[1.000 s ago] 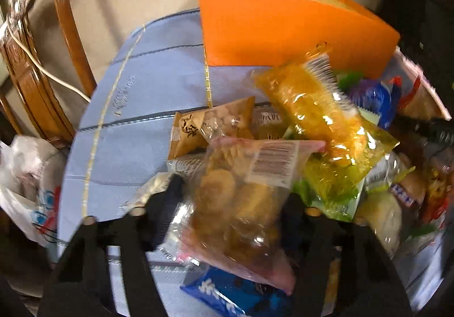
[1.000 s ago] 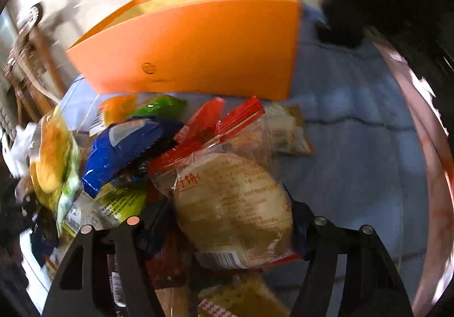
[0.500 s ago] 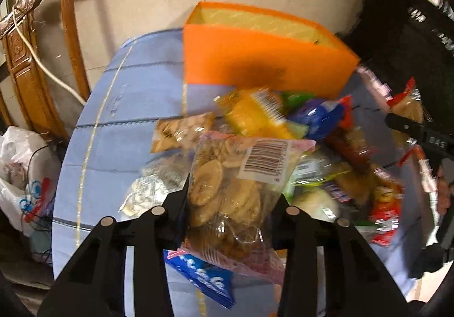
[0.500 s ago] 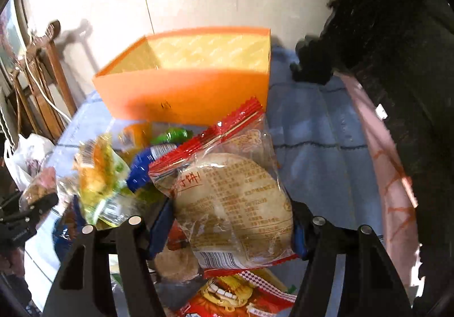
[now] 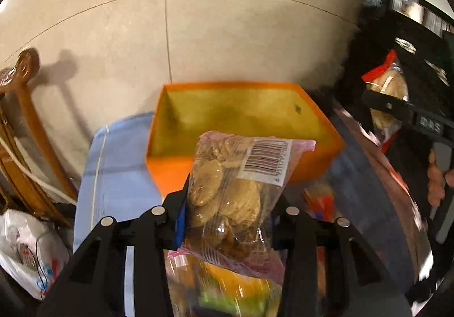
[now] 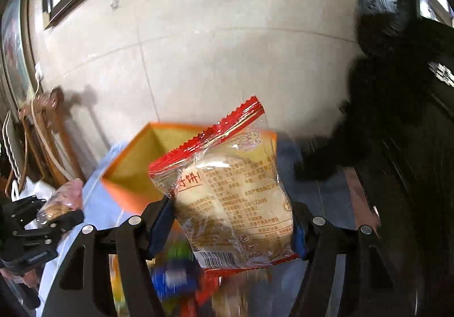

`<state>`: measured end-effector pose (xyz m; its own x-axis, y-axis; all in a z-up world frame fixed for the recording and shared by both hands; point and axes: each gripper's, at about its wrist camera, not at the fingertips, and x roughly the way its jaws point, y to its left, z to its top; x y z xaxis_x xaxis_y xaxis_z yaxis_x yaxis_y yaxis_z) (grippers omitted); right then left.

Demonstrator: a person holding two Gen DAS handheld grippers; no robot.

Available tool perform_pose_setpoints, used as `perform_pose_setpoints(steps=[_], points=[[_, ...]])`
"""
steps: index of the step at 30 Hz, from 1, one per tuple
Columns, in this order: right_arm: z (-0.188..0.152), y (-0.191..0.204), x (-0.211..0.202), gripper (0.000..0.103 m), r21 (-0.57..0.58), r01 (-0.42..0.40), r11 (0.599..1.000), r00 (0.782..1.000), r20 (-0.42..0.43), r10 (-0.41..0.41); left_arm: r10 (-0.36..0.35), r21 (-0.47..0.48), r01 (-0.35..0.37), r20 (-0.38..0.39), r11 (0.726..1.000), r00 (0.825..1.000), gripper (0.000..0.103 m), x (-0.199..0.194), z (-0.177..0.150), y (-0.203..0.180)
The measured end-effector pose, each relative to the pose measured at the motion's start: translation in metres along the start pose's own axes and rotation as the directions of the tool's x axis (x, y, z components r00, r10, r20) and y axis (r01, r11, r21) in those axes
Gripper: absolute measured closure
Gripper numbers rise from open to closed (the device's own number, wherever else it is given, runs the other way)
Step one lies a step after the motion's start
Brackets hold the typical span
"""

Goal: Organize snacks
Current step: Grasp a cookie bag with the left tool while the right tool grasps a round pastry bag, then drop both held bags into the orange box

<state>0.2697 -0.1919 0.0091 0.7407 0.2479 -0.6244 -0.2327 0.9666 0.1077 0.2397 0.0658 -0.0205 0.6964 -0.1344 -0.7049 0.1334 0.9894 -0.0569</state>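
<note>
My left gripper (image 5: 227, 212) is shut on a clear bag of cookies (image 5: 229, 197) with a barcode label, held in the air in front of the open orange box (image 5: 241, 118). My right gripper (image 6: 232, 217) is shut on a red-edged packet holding a round pastry (image 6: 235, 192), also lifted, just before the orange box (image 6: 133, 163). The right gripper and its packet show at the right edge of the left wrist view (image 5: 388, 90). The left gripper with the cookie bag shows at the lower left of the right wrist view (image 6: 56, 203). The snack pile (image 5: 227, 288) lies blurred below.
The box stands on a blue tablecloth (image 5: 113, 175) by a tiled wall. A wooden chair (image 5: 22, 129) and a white plastic bag (image 5: 25, 249) are at the left. A dark object (image 6: 326, 163) sits on the table right of the box.
Both grippers have lifted their packets up off the snack pile and tilted upward. The inside of the orange box now shows in both views.
</note>
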Motion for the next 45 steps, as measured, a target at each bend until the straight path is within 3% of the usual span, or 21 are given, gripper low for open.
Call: perform_pose_setpoints(steps=[3, 7, 8, 9, 10, 11, 15, 19, 23, 25, 28, 31, 32, 35, 37, 39, 40, 41, 42, 44, 45], points=[[0.023, -0.003, 0.035, 0.035, 0.001, 0.014, 1.0, 1.0, -0.011, -0.014, 0.015, 0.005, -0.014, -0.017, 1.0, 1.0, 0.063, 0.03, 0.032, 0.008], [0.038, -0.003, 0.074, 0.034, -0.011, 0.023, 1.0, 0.999, -0.034, -0.024, 0.066, 0.101, -0.063, -0.024, 0.993, 0.998, 0.063, 0.064, 0.06, 0.007], [0.041, -0.002, 0.084, 0.025, -0.036, 0.035, 0.999, 0.999, -0.029, -0.036, 0.055, 0.109, -0.052, -0.025, 0.993, 0.998, 0.06, 0.069, 0.062, 0.007], [0.04, 0.001, 0.095, 0.007, -0.06, 0.039, 0.997, 0.998, -0.047, -0.042, 0.032, 0.12, -0.028, -0.031, 0.992, 0.999, 0.052, 0.076, 0.066, 0.006], [0.041, 0.001, 0.106, 0.003, -0.084, 0.048, 0.995, 0.994, -0.094, -0.056, 0.037, 0.124, -0.032, -0.037, 0.992, 0.999, 0.013, 0.078, 0.066, 0.005], [0.039, 0.002, 0.107, 0.004, -0.089, 0.067, 0.994, 0.991, -0.11, -0.077, 0.075, 0.131, -0.071, -0.027, 0.989, 0.997, 0.004, 0.076, 0.062, 0.004], [0.013, 0.001, 0.086, 0.004, -0.101, 0.075, 0.992, 0.989, -0.123, -0.087, 0.044, 0.185, -0.047, 0.024, 0.982, 0.999, 0.004, 0.053, 0.035, -0.004], [-0.028, 0.02, 0.05, 0.004, -0.227, -0.014, 0.974, 0.991, -0.133, -0.016, 0.015, 0.245, -0.01, -0.02, 0.969, 1.0, 0.004, 0.028, -0.011, -0.013], [-0.082, 0.052, 0.015, 0.004, -0.459, -0.164, 0.873, 0.98, -0.179, 0.09, -0.03, 0.267, 0.047, -0.067, 0.963, 0.997, 0.004, 0.005, -0.054, -0.02], [-0.111, 0.068, 0.007, 0.004, -0.546, -0.275, 0.792, 0.957, -0.232, 0.173, -0.07, 0.272, 0.091, -0.085, 0.958, 0.994, 0.004, 0.001, -0.073, -0.023], [-0.14, 0.081, 0.016, 0.004, -0.576, -0.351, 0.738, 0.929, -0.313, 0.198, -0.044, 0.319, 0.086, -0.137, 0.944, 0.99, 0.004, 0.014, -0.101, -0.032], [-0.145, 0.083, 0.033, 0.004, -0.536, -0.37, 0.758, 0.92, -0.327, 0.218, -0.002, 0.334, 0.06, -0.17, 0.941, 0.985, 0.004, 0.032, -0.11, -0.034], [-0.143, 0.079, 0.043, 0.004, -0.487, -0.375, 0.789, 0.916, -0.327, 0.234, 0.012, 0.333, 0.048, -0.174, 0.942, 0.985, 0.004, 0.036, -0.111, -0.033], [-0.136, 0.074, 0.069, 0.004, -0.396, -0.391, 0.831, 0.899, -0.359, 0.252, 0.006, 0.3, 0.055, -0.201, 0.952, 0.979, 0.004, 0.051, -0.11, -0.027], [-0.138, 0.075, 0.086, 0.004, -0.396, -0.37, 0.841, 0.906, -0.354, 0.232, 0.004, 0.27, 0.06, -0.23, 0.961, 0.973, 0.004, 0.064, -0.109, -0.022], [-0.142, 0.074, 0.097, 0.004, -0.358, -0.406, 0.841, 0.886, -0.379, 0.266, -0.007, 0.218, 0.07, -0.276, 0.973, 0.961, 0.004, 0.08, -0.113, -0.015], [-0.144, 0.074, 0.102, 0.004, -0.313, -0.423, 0.85, 0.872, -0.397, 0.288, -0.012, 0.202, 0.073, -0.29, 0.977, 0.957, 0.012, 0.084, -0.115, -0.013], [-0.147, 0.076, 0.106, 0.016, -0.3, -0.424, 0.855, 0.868, -0.403, 0.289, -0.028, 0.169, 0.085, -0.319, 0.982, 0.947, 0.04, 0.09, -0.119, -0.01], [-0.149, 0.079, 0.108, 0.044, -0.291, -0.434, 0.853, 0.86, -0.416, 0.296, -0.043, 0.137, 0.093, -0.334, 0.986, 0.941, 0.043, 0.093, -0.121, -0.006], [-0.153, 0.087, 0.108, 0.047, -0.305, -0.378, 0.874, 0.878, -0.417, 0.235, -0.024, 0.116, 0.064, -0.32, 0.991, 0.947, 0.058, 0.089, -0.121, -0.003], [-0.155, 0.092, 0.104, 0.052, -0.327, -0.358, 0.875, 0.885, -0.418, 0.206, -0.023, 0.109, 0.061, -0.324, 0.992, 0.946, 0.06, 0.085, -0.12, -0.002]])
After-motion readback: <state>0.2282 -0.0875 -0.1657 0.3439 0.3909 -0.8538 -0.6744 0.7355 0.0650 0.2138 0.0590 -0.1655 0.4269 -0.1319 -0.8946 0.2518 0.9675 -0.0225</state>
